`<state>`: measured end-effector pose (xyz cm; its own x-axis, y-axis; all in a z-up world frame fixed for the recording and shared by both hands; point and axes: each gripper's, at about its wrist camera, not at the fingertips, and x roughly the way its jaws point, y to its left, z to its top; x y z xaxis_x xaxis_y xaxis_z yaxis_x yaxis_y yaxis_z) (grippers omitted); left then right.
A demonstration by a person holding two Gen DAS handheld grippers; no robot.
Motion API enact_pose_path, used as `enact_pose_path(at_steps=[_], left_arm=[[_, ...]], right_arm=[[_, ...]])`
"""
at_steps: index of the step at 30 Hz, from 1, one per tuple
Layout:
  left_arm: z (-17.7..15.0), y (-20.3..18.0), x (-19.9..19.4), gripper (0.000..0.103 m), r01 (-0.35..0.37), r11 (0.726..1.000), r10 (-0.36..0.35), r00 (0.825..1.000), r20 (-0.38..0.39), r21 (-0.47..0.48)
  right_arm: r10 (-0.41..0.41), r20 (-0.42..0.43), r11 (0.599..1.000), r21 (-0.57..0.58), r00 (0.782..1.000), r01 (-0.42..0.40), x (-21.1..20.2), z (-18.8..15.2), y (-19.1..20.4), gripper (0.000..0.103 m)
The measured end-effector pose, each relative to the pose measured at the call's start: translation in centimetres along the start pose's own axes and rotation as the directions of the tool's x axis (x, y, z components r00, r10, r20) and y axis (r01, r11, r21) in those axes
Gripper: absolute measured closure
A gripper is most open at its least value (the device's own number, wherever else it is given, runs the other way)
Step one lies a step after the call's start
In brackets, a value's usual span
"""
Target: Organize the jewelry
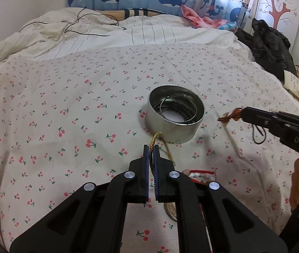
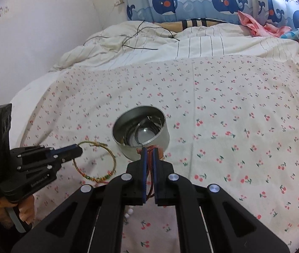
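Observation:
A round silver tin (image 1: 175, 117) sits on the cherry-print bedsheet with thin metal bangles (image 1: 178, 108) inside; the right wrist view shows the tin (image 2: 142, 130) too. My left gripper (image 1: 152, 147) is shut on a yellow-green braided cord bracelet (image 1: 166, 145), which hangs as a loop (image 2: 98, 162) above the sheet just short of the tin. My right gripper (image 2: 149, 150) is shut on a reddish-brown corded bracelet (image 2: 149, 158), lifted to the right of the tin, its end showing as a brown knot (image 1: 231, 116). A red-string bracelet with pale beads (image 1: 200, 176) lies on the sheet beneath my left gripper.
A rumpled striped quilt (image 1: 86, 33) with a black cable (image 1: 90, 24) fills the far bed. Dark clothes (image 1: 269, 44) are heaped at the right edge. A silver disc (image 1: 170, 211) lies under the left gripper. A hand (image 2: 25, 213) holds the left gripper's handle.

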<state>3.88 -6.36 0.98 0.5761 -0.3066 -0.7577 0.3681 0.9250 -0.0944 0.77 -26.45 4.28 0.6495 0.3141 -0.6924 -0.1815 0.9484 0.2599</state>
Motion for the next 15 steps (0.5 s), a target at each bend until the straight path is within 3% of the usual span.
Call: enact_pose_path(at_steps=[8,15], left_arm=[[2.7,-0.8,-2.6,0.1,0.102,0.995,-0.1,0.993,0.064,-0.017],[5.7,-1.1,-3.3,0.1,0.153,0.987,-0.147,0.983,0.112,-0.044]], right_arm=[[0.039,0.05,0.999,0.03,0.998,-0.04,-0.2,1.2,0.3,0.097],[0.054,0.079,0.996,0.068,0.995,-0.059,0.0,2.3,-0.1,0.097]])
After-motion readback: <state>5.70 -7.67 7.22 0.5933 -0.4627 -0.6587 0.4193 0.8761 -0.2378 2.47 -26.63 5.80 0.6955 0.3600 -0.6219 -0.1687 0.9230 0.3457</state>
